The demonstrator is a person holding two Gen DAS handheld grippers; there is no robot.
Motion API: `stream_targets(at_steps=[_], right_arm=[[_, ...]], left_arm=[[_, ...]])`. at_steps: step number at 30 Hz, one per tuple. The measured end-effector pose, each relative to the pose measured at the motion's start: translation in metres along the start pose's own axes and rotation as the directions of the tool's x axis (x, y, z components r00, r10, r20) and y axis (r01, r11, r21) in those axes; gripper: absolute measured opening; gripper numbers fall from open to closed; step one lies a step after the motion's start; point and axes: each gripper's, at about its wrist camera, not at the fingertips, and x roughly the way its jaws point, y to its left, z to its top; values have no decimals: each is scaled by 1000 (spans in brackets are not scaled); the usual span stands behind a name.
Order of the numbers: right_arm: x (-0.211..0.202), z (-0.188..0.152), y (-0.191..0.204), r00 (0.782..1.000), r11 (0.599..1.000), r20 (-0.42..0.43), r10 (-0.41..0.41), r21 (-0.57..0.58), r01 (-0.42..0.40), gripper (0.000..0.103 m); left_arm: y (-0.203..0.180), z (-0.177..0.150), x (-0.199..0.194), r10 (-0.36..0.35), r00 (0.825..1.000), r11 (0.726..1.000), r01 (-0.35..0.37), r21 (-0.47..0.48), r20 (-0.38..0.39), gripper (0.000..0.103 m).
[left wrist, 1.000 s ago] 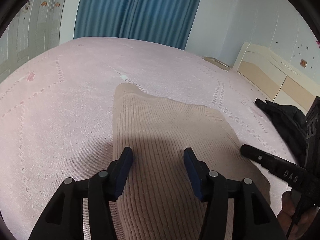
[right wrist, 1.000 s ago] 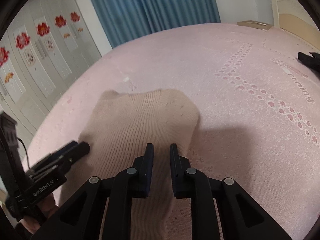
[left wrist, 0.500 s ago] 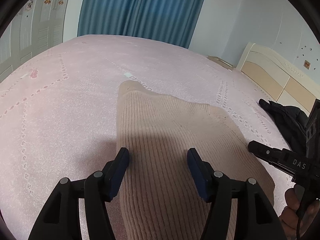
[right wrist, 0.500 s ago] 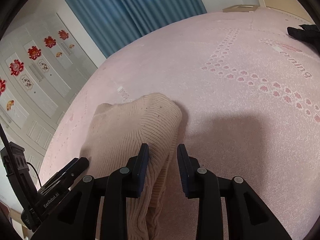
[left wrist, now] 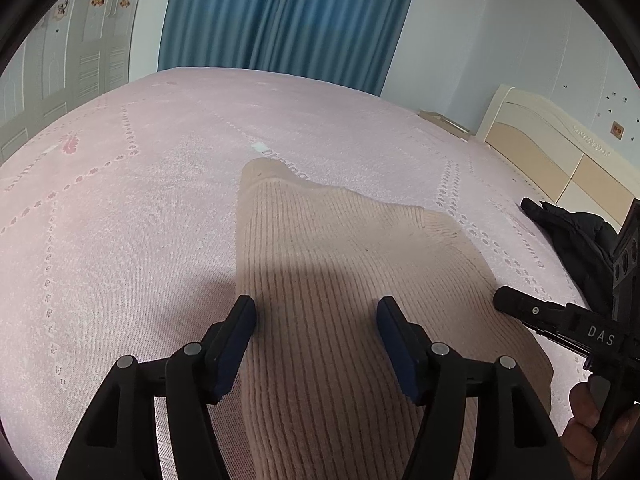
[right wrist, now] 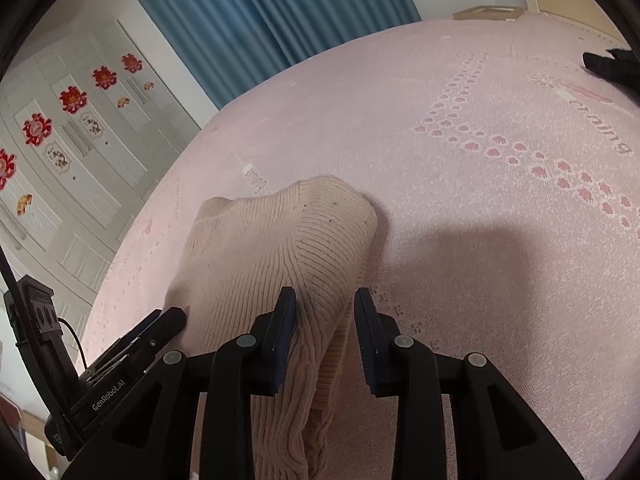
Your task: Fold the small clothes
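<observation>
A beige ribbed knit garment (left wrist: pixel 340 264) lies folded on the pink bedspread (left wrist: pixel 120 208). My left gripper (left wrist: pixel 316 320) is open and hovers over its near part, holding nothing. In the right wrist view the same garment (right wrist: pixel 276 248) has its right edge bunched up between the fingers of my right gripper (right wrist: pixel 326 316), which is open and not clamped. The right gripper also shows in the left wrist view (left wrist: pixel 560 316), at the garment's right edge. The left gripper shows in the right wrist view (right wrist: pixel 132 344), at the garment's left.
A black garment (left wrist: pixel 576 236) lies at the right side of the bed, also seen in the right wrist view (right wrist: pixel 612 68). A beige headboard (left wrist: pixel 552 148) is beyond it. Blue curtains (left wrist: pixel 288 16) and a white wardrobe (right wrist: pixel 68 140) stand past the bed.
My right gripper has opened from nearly shut and the garment's right edge has bunched up between its fingers. My left gripper stays open and has barely moved.
</observation>
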Motion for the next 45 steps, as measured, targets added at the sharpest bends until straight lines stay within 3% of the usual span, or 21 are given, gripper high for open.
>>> stream_targets(at_steps=[22, 28, 34, 37, 40, 45], right_arm=[[10, -7, 14, 999, 998, -23, -28, -51, 27, 30], [6, -8, 17, 1000, 998, 8, -1, -59, 2, 15], [-3, -6, 16, 998, 998, 55, 40, -41, -38, 12], [-6, -3, 13, 996, 998, 65, 53, -19, -52, 12], [2, -6, 17, 1000, 999, 26, -11, -39, 12, 12], [0, -7, 20, 999, 997, 26, -32, -63, 34, 15]], left_arm=[[7, 1, 3, -15, 1000, 999, 14, -48, -15, 62], [8, 2, 3, -23, 1000, 998, 22, -55, -12, 62], [17, 6, -3, -45, 999, 995, 46, -87, 17, 62], [21, 7, -4, -54, 998, 994, 56, -98, 24, 61], [22, 10, -5, -66, 997, 992, 69, -103, 33, 60], [14, 15, -6, -95, 994, 992, 99, -78, 54, 47]])
